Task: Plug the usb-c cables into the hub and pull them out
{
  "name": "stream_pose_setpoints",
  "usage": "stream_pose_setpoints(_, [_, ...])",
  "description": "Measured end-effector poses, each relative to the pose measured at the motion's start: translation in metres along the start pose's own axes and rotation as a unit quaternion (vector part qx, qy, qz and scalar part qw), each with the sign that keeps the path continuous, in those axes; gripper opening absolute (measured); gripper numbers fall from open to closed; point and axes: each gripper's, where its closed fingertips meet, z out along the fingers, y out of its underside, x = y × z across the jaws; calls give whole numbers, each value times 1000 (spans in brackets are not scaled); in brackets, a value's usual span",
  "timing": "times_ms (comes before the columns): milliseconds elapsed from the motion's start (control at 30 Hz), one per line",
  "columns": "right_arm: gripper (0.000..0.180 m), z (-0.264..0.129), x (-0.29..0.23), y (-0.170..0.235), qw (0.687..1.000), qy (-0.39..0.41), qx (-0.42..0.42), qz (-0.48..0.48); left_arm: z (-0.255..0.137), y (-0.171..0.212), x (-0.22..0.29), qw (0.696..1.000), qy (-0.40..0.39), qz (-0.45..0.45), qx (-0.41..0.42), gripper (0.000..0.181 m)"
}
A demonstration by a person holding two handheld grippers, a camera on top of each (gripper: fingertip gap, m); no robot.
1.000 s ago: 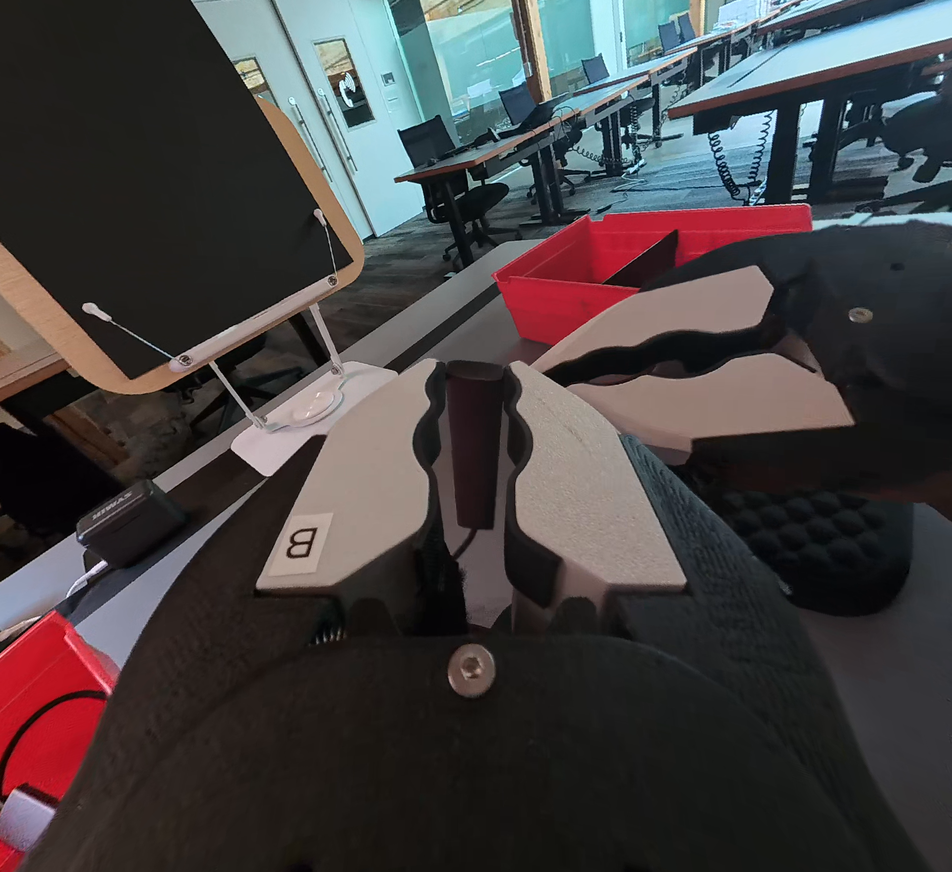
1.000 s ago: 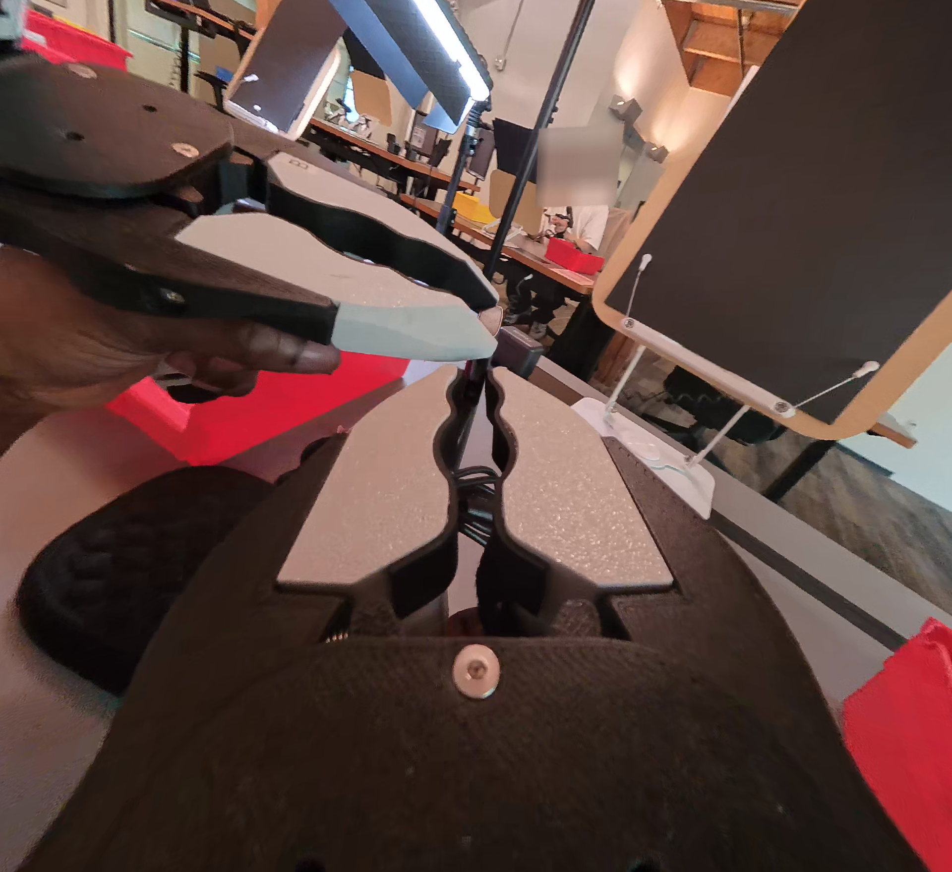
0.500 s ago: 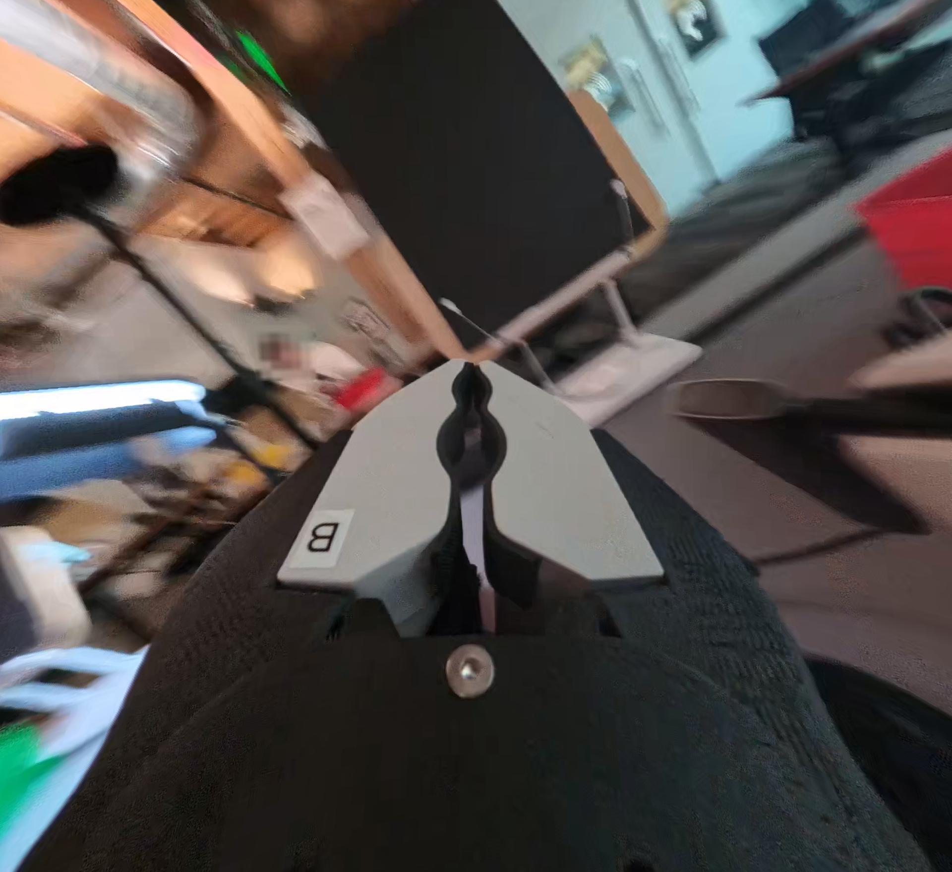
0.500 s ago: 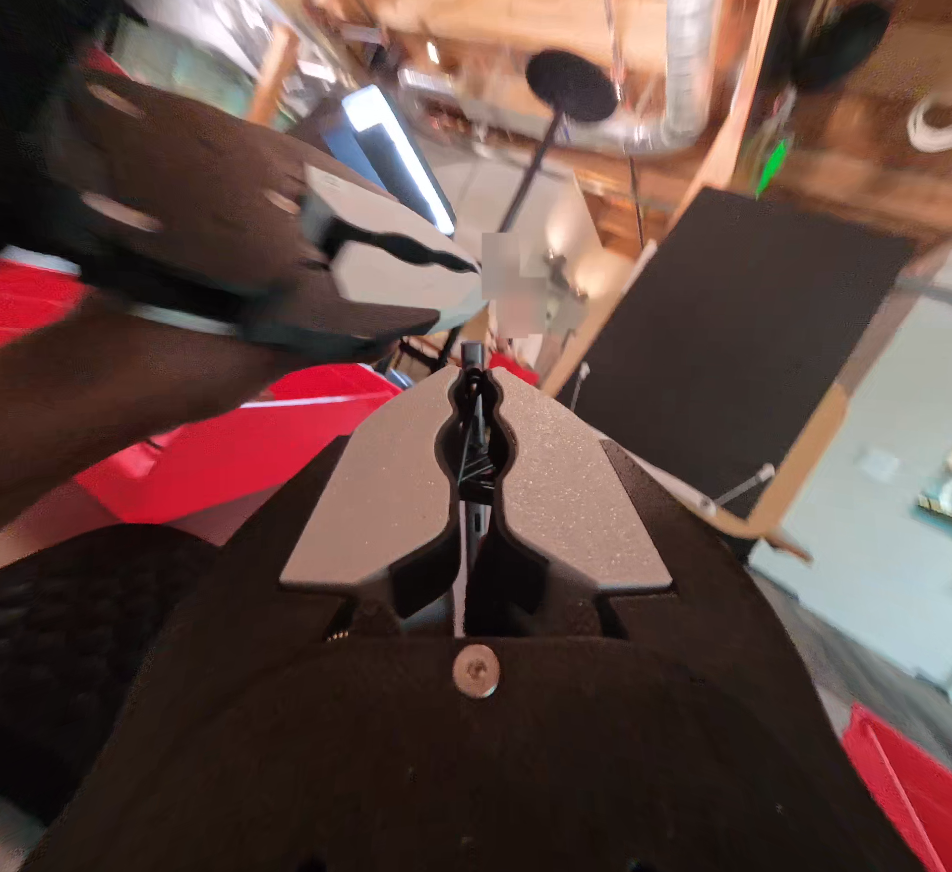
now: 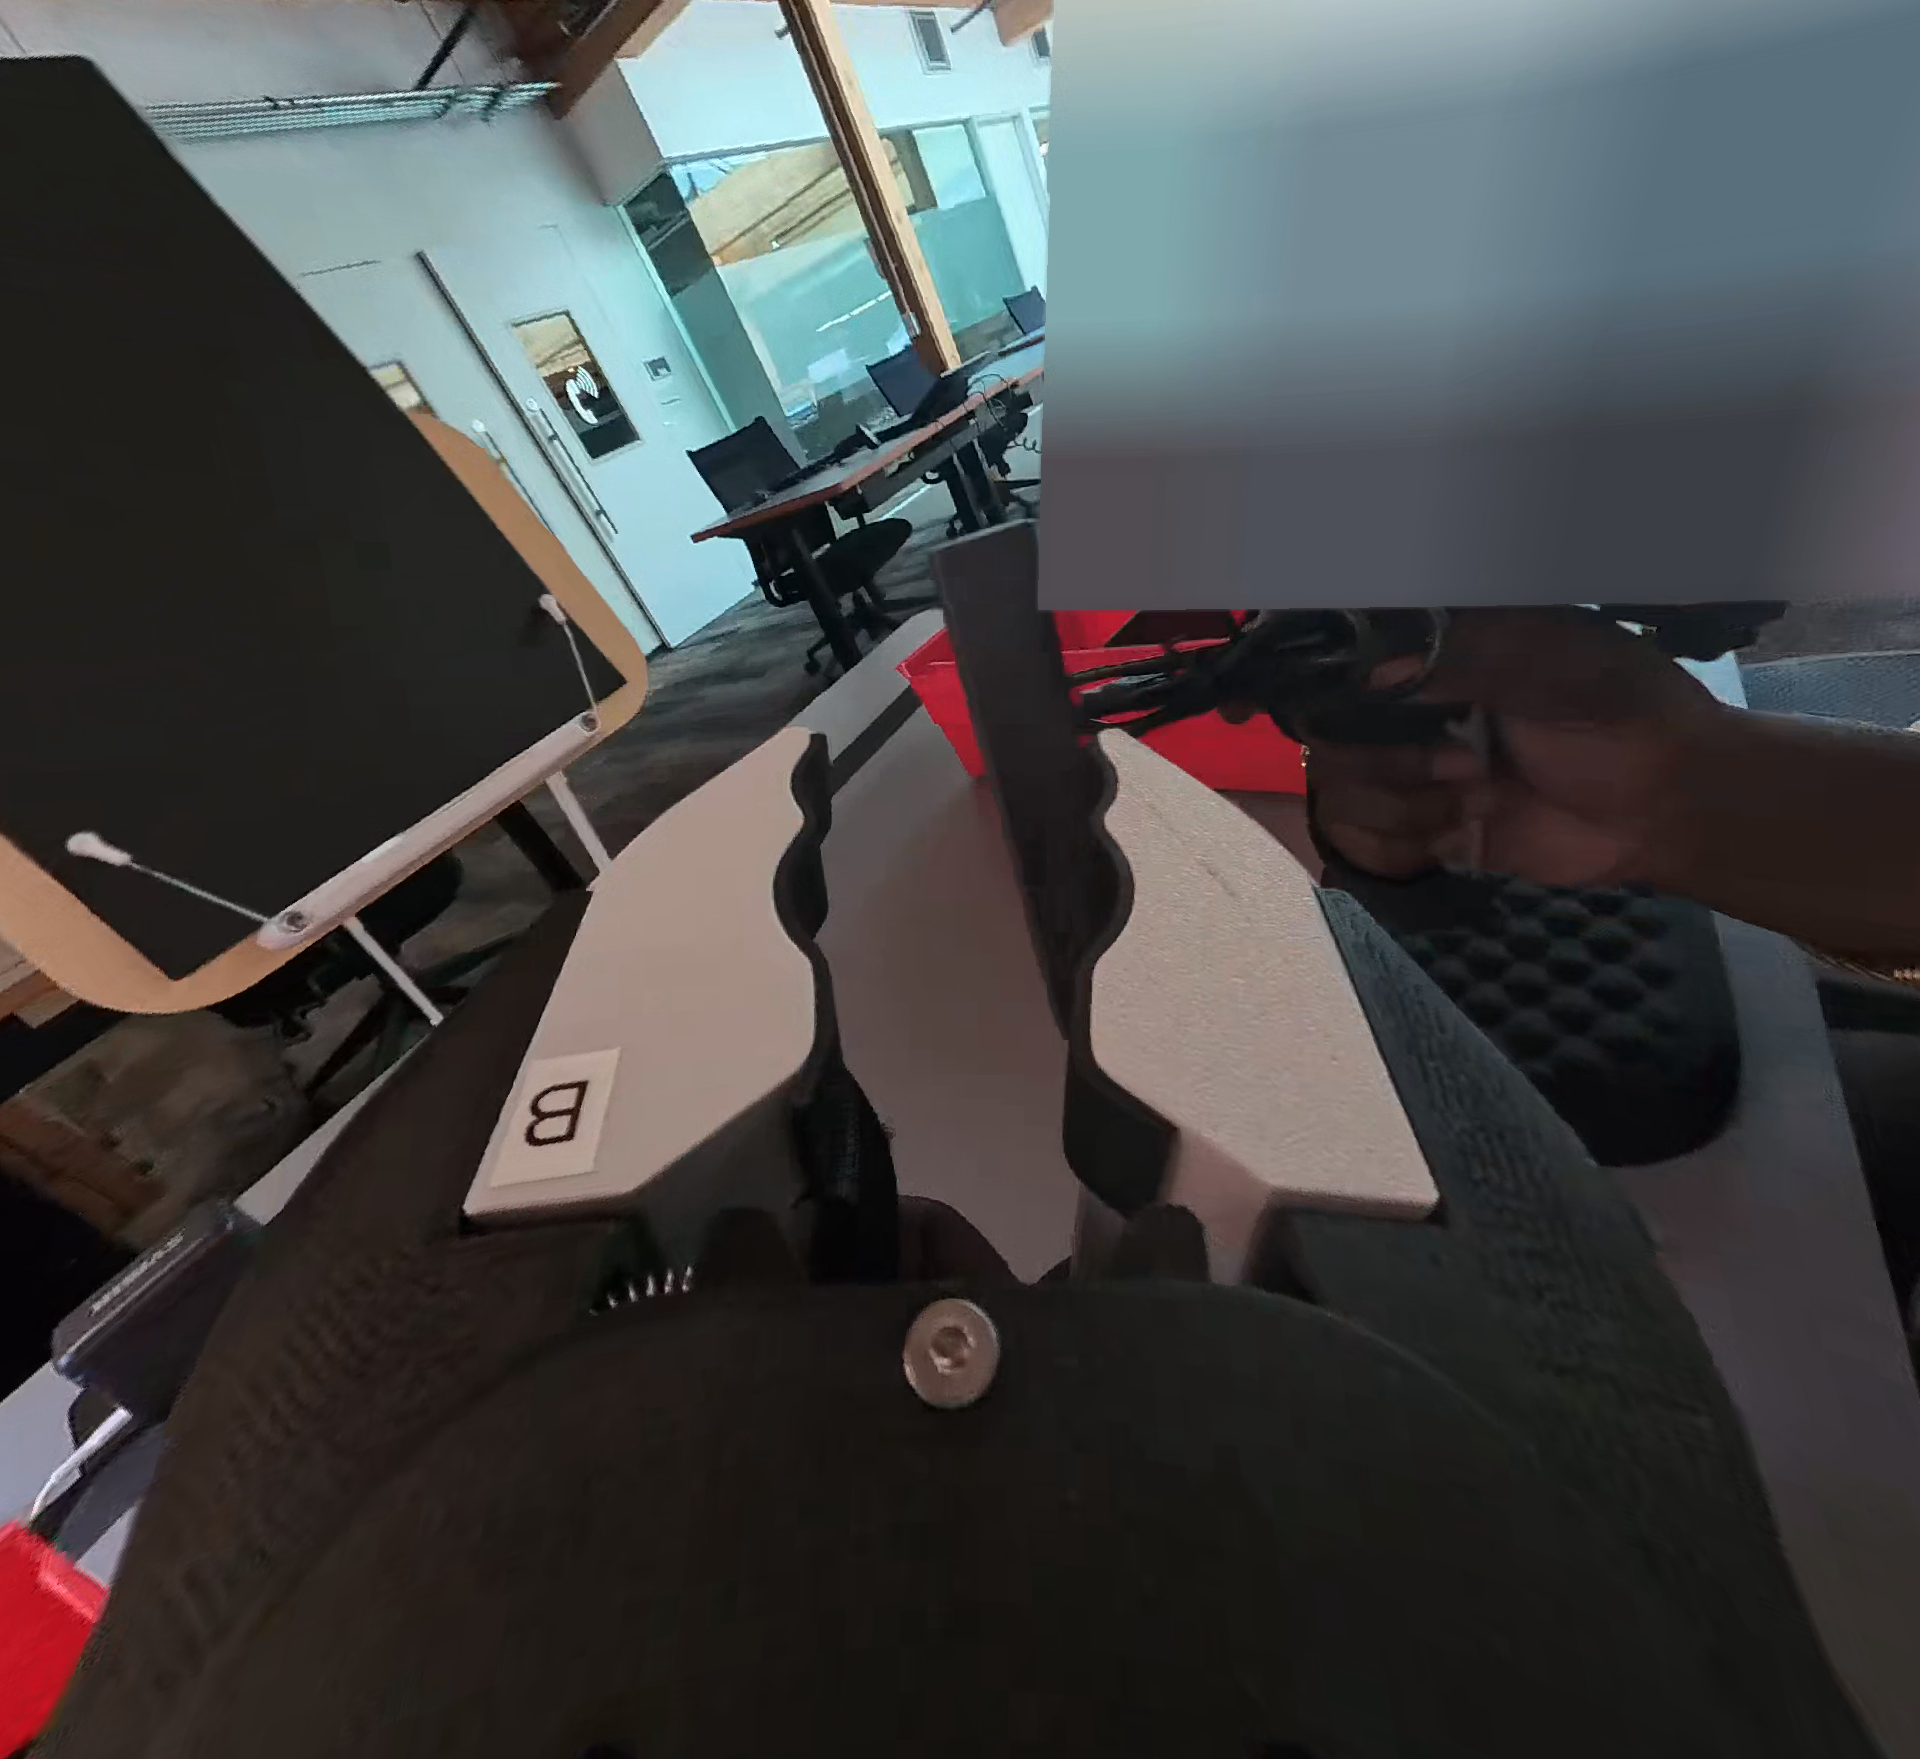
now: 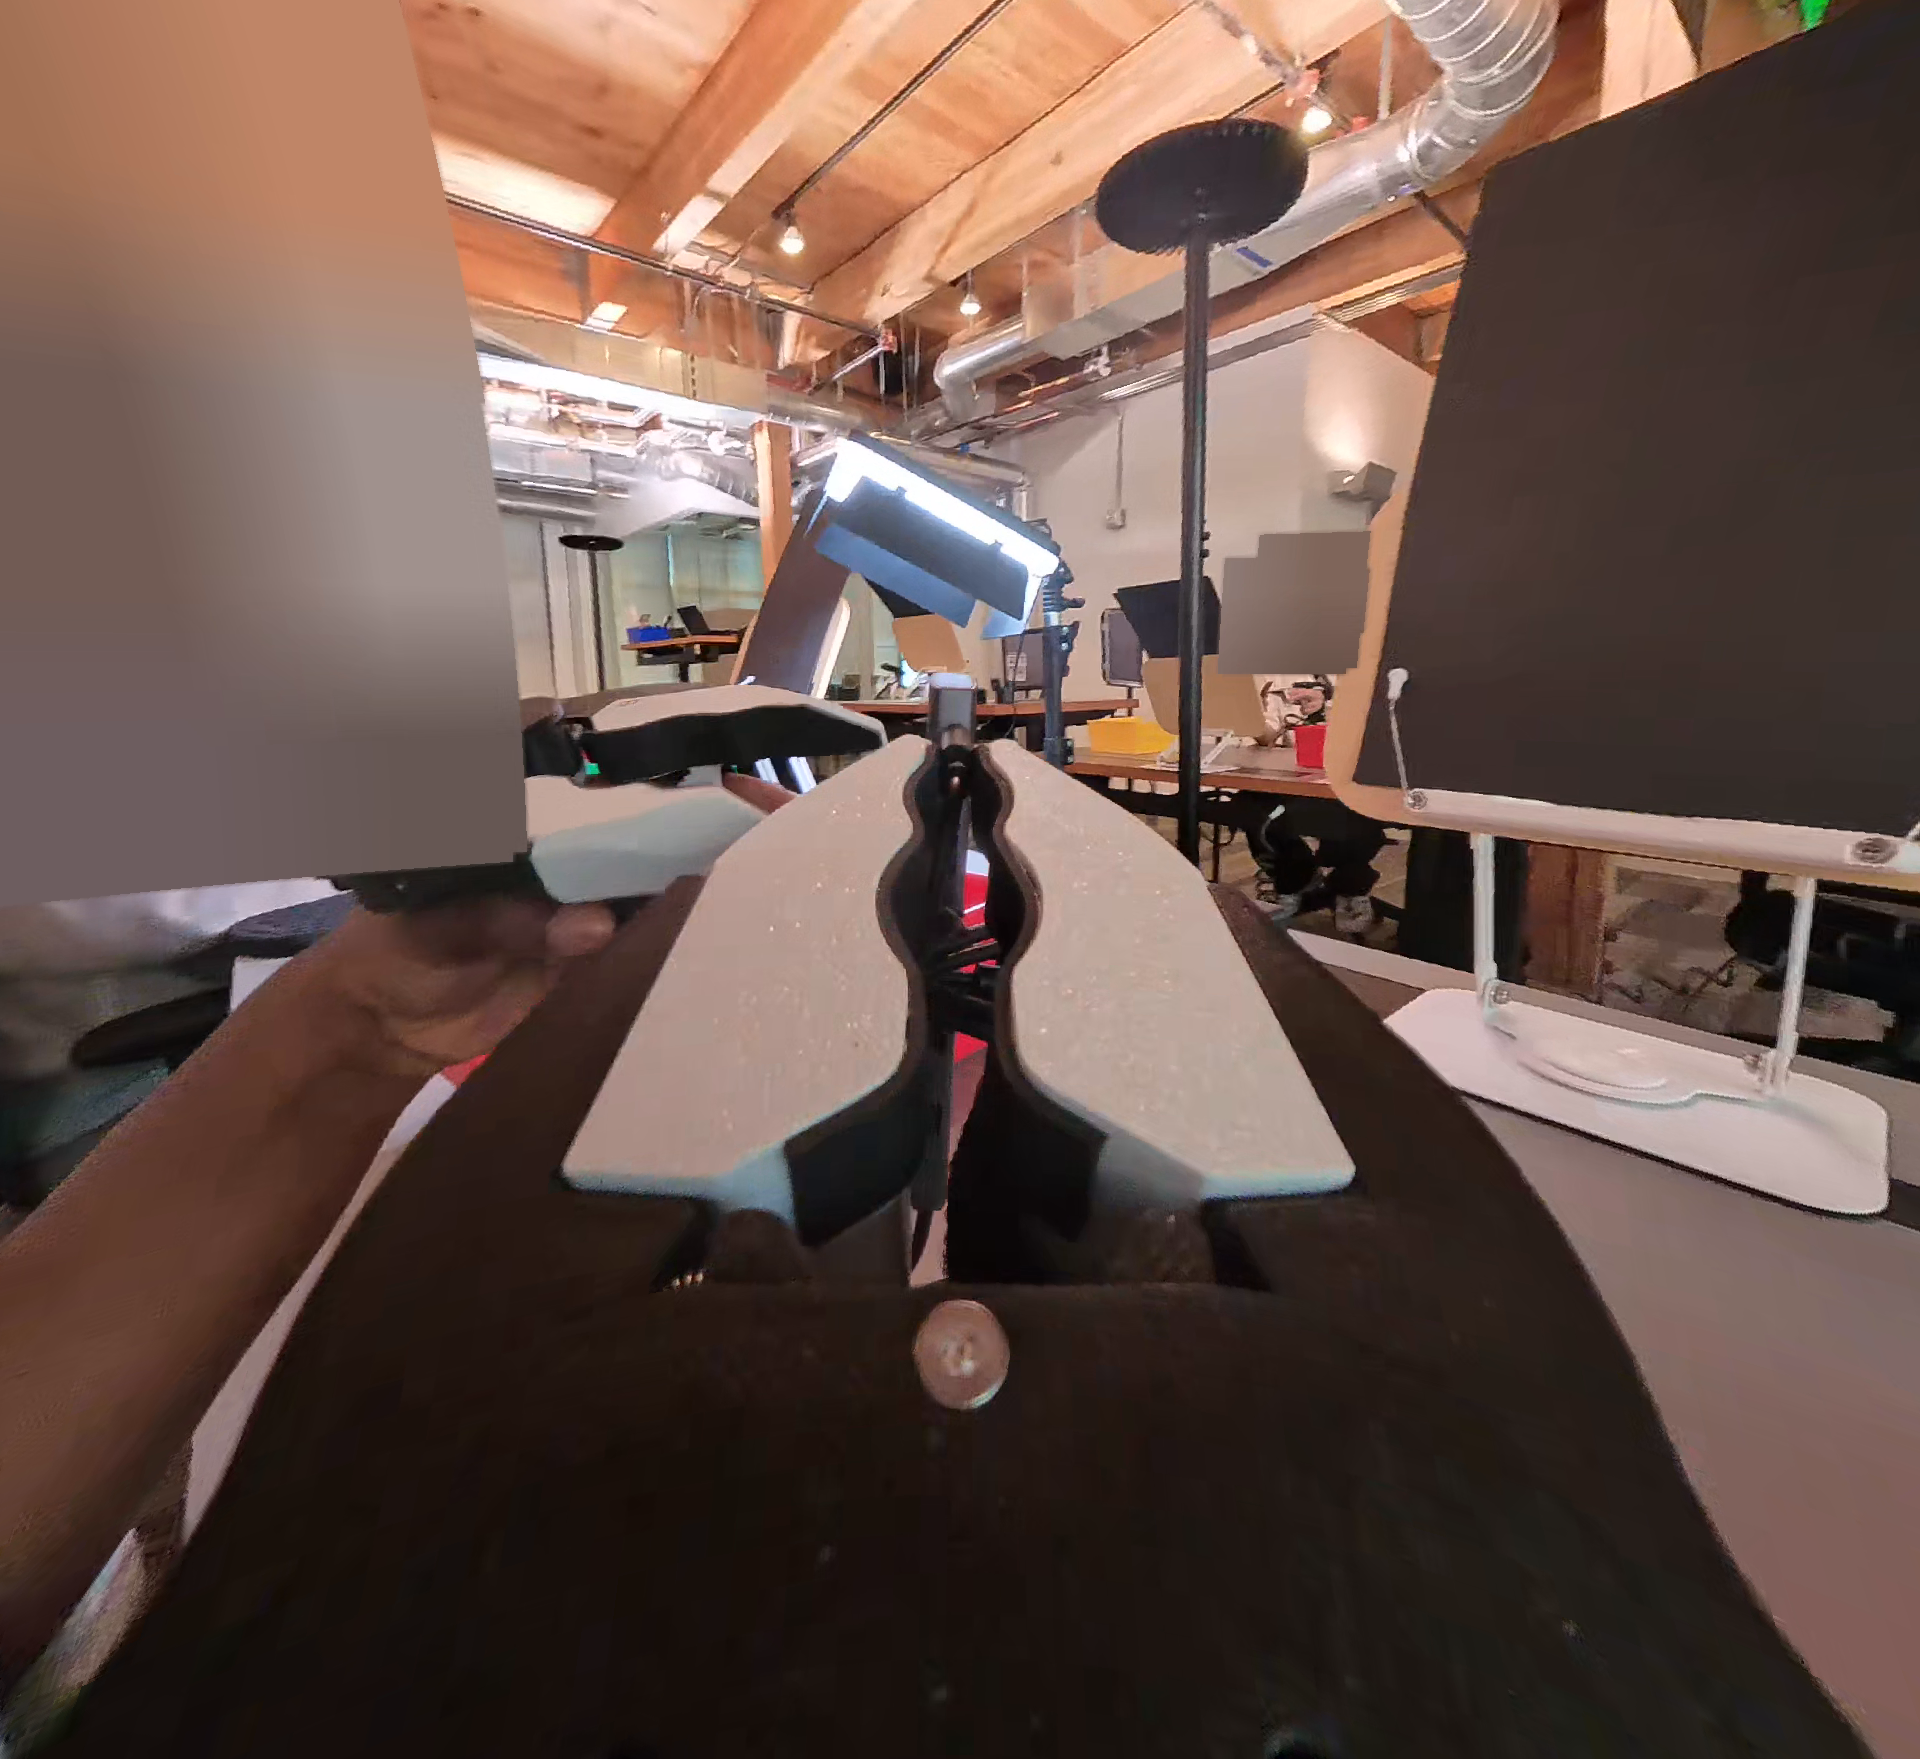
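Observation:
My left gripper point(image 5: 951, 759) is open, with its jaws wide apart above the grey table point(image 5: 914, 961). The dark grey hub point(image 5: 1013, 722), a flat bar, stands between them. It leans on the inner pad of the right finger and is clear of the left finger. My right gripper point(image 6: 956, 748) is shut on a black usb-c cable, and its plug point(image 6: 951, 701) sticks out past the fingertips. The left gripper point(image 6: 717, 774) shows at the left of the right wrist view, above a hand point(image 6: 468, 971). In the left wrist view a hand point(image 5: 1507, 774) holds black cables point(image 5: 1278, 660) at the right.
A black board on a white stand point(image 5: 260, 514) tilts over the table's far edge; it also shows in the right wrist view point(image 6: 1662, 410). A red bin point(image 5: 1174, 733) sits behind the hub. A black textured pad point(image 5: 1558, 992) lies at the right. A small black box point(image 5: 145, 1283) is at the left. The gap from one gripper's tips to the other's is roughly 5 cm.
My left gripper was shut on the hub and has opened wide. Both grippers swung about and now point more upward. The right gripper stays shut on the cable.

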Motion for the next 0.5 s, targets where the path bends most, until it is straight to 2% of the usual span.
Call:
stream_pose_setpoints(133, [5, 2, -10, -6, 999, 16, 17, -27, 22, -5, 5, 998, -39, 38, -7, 45])
stream_pose_setpoints(267, [6, 4, -20, -7, 998, 29, 22, -47, 29, -16, 3, 992, -97, 79, 15, 28])
stream_pose_setpoints(400, [6, 6, -18, -3, 993, 62, 17, -98, 32, -9, 0, 996, -91, -8, -4, 25])
stream_pose_setpoints(500, [5, 7, -14, 6, 989, 85, 11, -120, 34, 2, -4, 995, -94, -20, -19, 24])
